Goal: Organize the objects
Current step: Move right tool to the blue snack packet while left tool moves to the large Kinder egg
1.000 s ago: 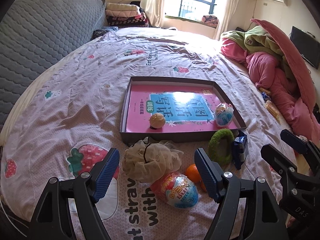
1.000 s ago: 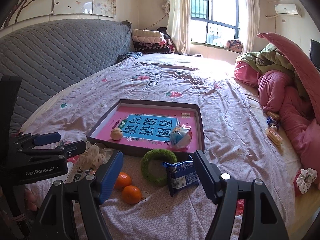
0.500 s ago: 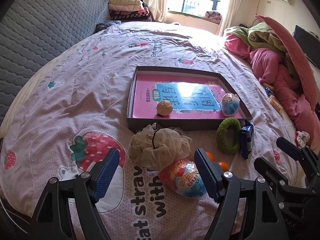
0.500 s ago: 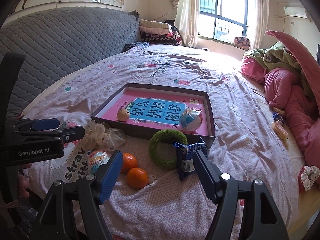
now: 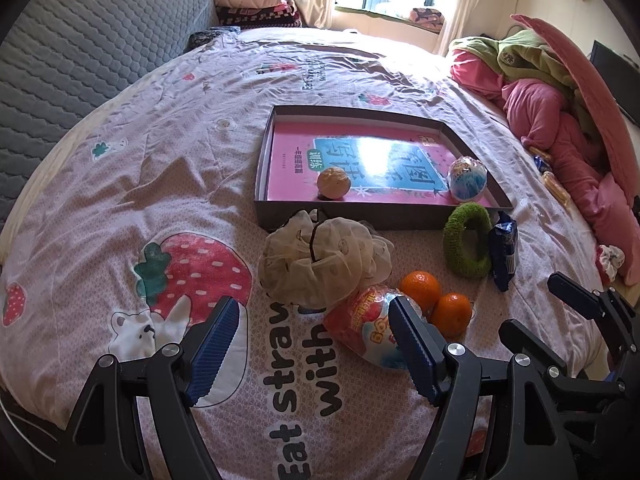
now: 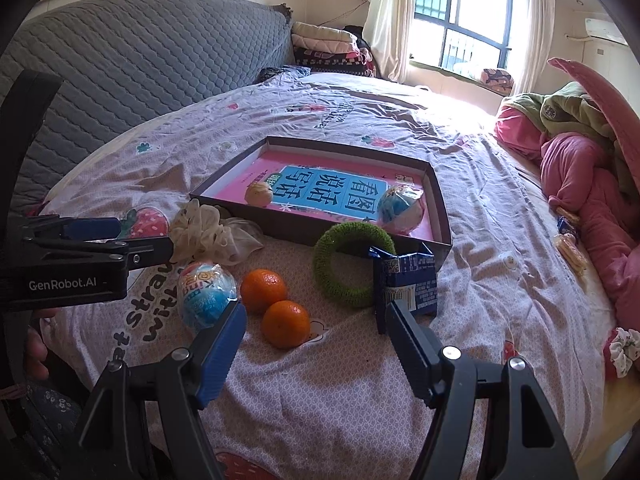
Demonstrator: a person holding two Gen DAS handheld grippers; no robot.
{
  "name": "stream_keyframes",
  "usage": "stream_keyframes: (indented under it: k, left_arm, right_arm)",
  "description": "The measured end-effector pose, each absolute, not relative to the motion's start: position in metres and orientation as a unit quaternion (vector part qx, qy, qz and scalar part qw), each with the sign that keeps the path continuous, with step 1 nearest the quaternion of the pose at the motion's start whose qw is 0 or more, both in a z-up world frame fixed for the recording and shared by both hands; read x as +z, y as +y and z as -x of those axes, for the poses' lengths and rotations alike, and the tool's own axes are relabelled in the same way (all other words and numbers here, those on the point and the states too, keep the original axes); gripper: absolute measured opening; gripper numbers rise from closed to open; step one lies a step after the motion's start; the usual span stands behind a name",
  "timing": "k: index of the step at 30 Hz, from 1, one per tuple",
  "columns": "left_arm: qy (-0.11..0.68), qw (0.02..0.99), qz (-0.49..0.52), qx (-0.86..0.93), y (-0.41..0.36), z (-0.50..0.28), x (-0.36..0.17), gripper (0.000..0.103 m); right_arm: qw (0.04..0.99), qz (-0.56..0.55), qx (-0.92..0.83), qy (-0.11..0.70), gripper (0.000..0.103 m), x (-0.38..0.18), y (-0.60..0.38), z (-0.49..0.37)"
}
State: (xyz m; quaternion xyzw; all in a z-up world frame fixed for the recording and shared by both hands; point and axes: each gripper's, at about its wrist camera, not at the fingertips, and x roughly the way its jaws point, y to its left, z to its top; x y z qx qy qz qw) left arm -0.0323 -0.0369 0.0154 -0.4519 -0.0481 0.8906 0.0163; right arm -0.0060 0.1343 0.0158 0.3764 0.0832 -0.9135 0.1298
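A shallow dark box (image 5: 280,118) (image 6: 438,200) with a pink book inside lies on the bed. In it sit a small tan ball (image 5: 334,183) (image 6: 258,193) and a blue toy egg (image 5: 468,179) (image 6: 400,209). In front of the box lie a cream scrunchie (image 5: 324,258) (image 6: 208,234), a red-and-blue toy egg (image 5: 366,326) (image 6: 206,294), two oranges (image 5: 420,290) (image 6: 264,290), a green ring (image 5: 466,246) (image 6: 350,264) and a blue snack packet (image 5: 504,250) (image 6: 408,284). My left gripper (image 5: 314,344) is open and empty, near the egg. My right gripper (image 6: 316,340) is open and empty above the oranges.
A grey quilted headboard (image 5: 80,44) runs along the left. Pink and green bedding (image 5: 560,120) is heaped at the right. Small snacks (image 6: 570,248) and a white scrunchie (image 6: 624,350) lie at the right bed edge. Folded blankets (image 6: 324,46) sit by the window.
Both grippers have drawn back and risen a little, so the objects in front of the box show more fully. Nothing was taken hold of; both stay open.
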Motion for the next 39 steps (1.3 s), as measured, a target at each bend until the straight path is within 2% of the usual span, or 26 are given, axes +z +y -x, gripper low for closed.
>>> stream_keyframes:
  k: [39]
  left_arm:
    - [-0.048, 0.066, 0.484, 0.871, 0.004, 0.037, -0.019, 0.078]
  right_arm:
    - [0.08, -0.394, -0.914, 0.05, 0.072, 0.0, 0.172, 0.011]
